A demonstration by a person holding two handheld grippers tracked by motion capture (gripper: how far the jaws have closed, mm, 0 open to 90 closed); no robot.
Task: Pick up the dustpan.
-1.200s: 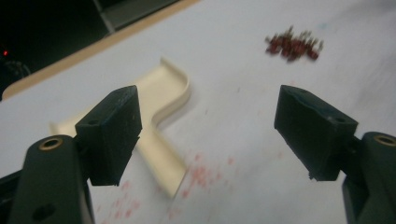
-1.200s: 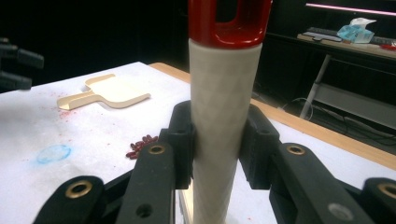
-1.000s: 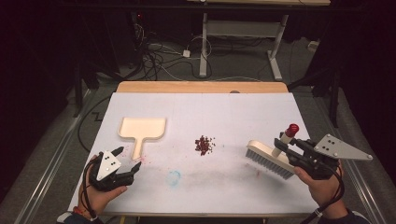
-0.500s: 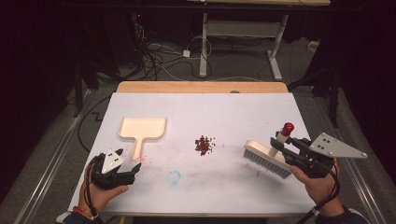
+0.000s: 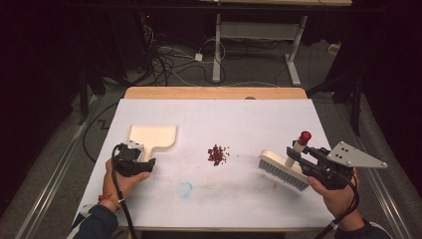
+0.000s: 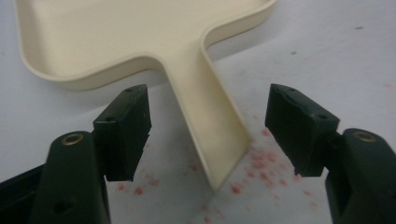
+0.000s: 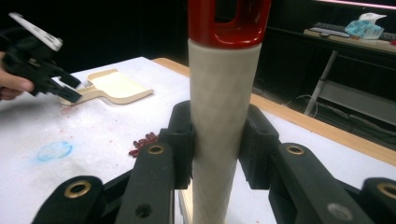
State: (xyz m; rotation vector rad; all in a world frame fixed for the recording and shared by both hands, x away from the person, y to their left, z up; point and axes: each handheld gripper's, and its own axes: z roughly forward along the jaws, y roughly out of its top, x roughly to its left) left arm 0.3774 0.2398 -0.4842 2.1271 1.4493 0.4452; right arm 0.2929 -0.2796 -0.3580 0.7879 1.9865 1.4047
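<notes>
The brush [image 7: 224,116] handle's red top is cut off by the upper edge.

Dim lab: cable tangle [image 5: 166,62] on floor, adjustable-desk frame [image 5: 259,37].

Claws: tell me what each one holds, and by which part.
The right claw grips the brush by its handle. The left claw, closing, straddles the dustpan handle without pressing it: nothing held.

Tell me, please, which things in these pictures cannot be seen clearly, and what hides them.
- Brush: in the right gripper view, its bristles lie below the bottom edge; the handle fills the middle.
- Dustpan: in the left gripper view, its pan is cut off by the top edge.
- Red bits: too small in the high view to tell what they are.
- Left gripper: in the high view, its tips are too dark to separate from the dustpan handle.
</notes>
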